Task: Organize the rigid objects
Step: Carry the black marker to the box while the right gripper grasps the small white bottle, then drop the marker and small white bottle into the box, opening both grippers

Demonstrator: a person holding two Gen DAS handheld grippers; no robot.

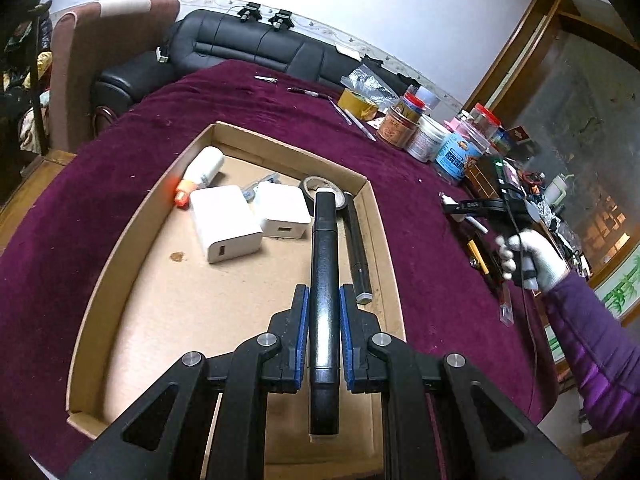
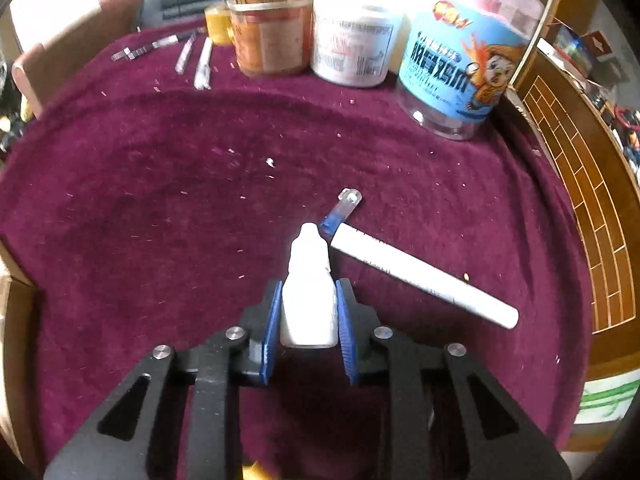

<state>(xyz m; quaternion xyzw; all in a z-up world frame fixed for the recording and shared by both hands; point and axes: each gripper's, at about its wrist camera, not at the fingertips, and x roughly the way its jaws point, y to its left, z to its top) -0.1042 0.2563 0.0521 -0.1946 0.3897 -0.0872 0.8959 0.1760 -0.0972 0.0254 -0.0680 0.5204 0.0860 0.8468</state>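
Velvet cloth (image 2: 160, 184); tongs (image 2: 308, 312) grip bottle (image 2: 308, 304).

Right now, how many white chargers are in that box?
2, both lying flat in the box: the bigger charger at centre, the smaller charger touching its right side. None seem hidden.

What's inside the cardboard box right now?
Inside the cardboard box: two white chargers, a white bottle with orange cap, a tape roll and a black marker. The held black marker and left tool cover part of the floor.
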